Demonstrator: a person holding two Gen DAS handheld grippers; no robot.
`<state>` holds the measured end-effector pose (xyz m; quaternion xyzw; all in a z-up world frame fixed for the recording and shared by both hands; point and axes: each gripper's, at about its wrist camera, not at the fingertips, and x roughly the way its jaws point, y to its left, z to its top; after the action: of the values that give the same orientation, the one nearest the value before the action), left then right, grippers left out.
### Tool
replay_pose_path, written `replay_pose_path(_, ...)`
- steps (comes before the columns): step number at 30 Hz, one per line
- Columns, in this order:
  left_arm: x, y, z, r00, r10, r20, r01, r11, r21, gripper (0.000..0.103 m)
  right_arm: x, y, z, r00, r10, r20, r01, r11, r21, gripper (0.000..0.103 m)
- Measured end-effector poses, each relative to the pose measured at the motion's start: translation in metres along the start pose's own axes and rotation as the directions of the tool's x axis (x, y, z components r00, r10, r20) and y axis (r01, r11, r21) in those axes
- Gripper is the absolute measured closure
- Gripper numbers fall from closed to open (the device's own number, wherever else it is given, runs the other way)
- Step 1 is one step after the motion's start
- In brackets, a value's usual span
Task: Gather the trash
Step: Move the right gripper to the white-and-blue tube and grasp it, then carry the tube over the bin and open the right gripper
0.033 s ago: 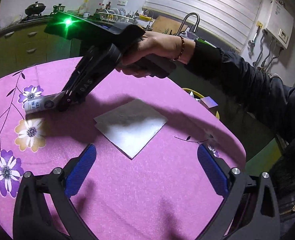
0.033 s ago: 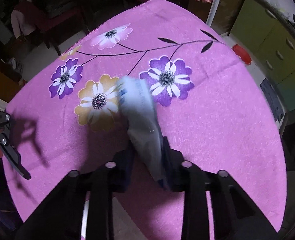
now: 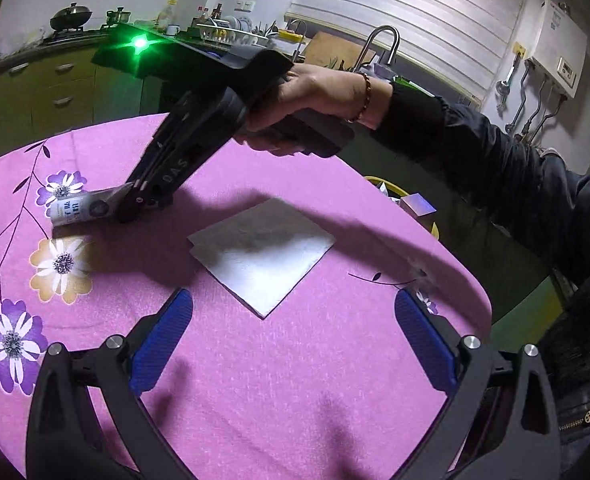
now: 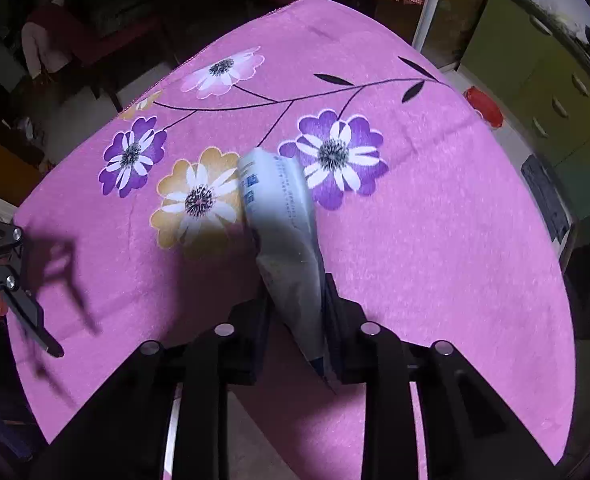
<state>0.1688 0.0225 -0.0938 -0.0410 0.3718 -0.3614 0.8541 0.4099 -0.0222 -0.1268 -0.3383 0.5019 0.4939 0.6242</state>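
A crumpled white packet (image 4: 283,216) with blue print lies on the pink flowered tablecloth (image 4: 435,220), its near end between the jaws of my right gripper (image 4: 295,292). Those jaws are closing and the pads pinch the packet flat. In the left wrist view the right gripper (image 3: 129,204) slants down onto the packet (image 3: 75,210) at the table's left. A square grey-white napkin (image 3: 261,252) lies flat mid-table. My left gripper (image 3: 295,340) hovers just short of it, open, with nothing between its blue pads (image 3: 163,344).
A person's hand (image 3: 319,96) and dark sleeve reach across above the table. A yellow bin (image 3: 435,228) holding scraps stands past the table's right edge. Kitchen cabinets (image 3: 55,92) and a sink tap lie behind. A red object (image 4: 483,106) is on the floor.
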Motion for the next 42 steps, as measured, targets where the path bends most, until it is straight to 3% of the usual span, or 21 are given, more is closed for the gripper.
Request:
replay_pose_path(8, 0.001, 0.001, -0.001, 1.0, 0.002, -0.005, -0.002, 1.0, -0.002, 0.007, -0.039, -0.007, -0.047, 0.995, 0.01, 0.096, -0.018, 0.997, 0.079, 0.081)
replay_pose_path(12, 0.003, -0.001, -0.001, 1.0, 0.003, -0.008, -0.003, 1.0, 0.007, 0.007, -0.091, -0.005, -0.108, 0.99, -0.049, 0.13, 0.029, 0.988, 0.154, 0.081)
replay_pose_path(15, 0.005, -0.005, -0.001, 1.0, -0.001, -0.016, 0.001, 1.0, 0.019, 0.007, -0.126, -0.009, -0.168, 0.985, -0.134, 0.105, 0.105, 0.962, 0.252, 0.08)
replay_pose_path(19, 0.009, -0.01, -0.003, 1.0, -0.001, -0.029, 0.002, 0.999, 0.036, 0.007, -0.177, -0.03, -0.283, 0.96, -0.278, -0.028, 0.262, 0.858, 0.442, 0.08)
replay_pose_path(22, 0.015, -0.009, -0.004, 0.999, -0.007, -0.046, 0.009, 0.999, 0.031, 0.007, -0.194, -0.041, -0.359, 0.938, -0.308, -0.16, 0.344, 0.769, 0.539, 0.08)
replay_pose_path(26, 0.022, -0.01, -0.007, 0.997, 0.013, -0.07, -0.01, 0.999, 0.042, 0.007, -0.202, -0.063, -0.436, 0.896, -0.313, -0.314, 0.443, 0.665, 0.602, 0.08)
replay_pose_path(30, 0.027, -0.011, -0.01, 0.995, 0.024, -0.092, -0.019, 0.999, 0.051, 0.007, -0.198, -0.093, -0.497, 0.891, -0.26, -0.372, 0.452, 0.581, 0.677, 0.08)
replay_pose_path(37, 0.031, -0.005, -0.011, 0.993, 0.03, -0.112, -0.026, 0.999, 0.041, 0.007, -0.169, -0.121, -0.522, 0.88, -0.183, -0.438, 0.461, 0.548, 0.698, 0.079)
replay_pose_path(42, 0.034, -0.007, -0.011, 0.992, 0.034, -0.12, -0.028, 0.998, 0.047, 0.007, -0.161, -0.132, -0.528, 0.851, -0.158, -0.501, 0.505, 0.512, 0.695, 0.079)
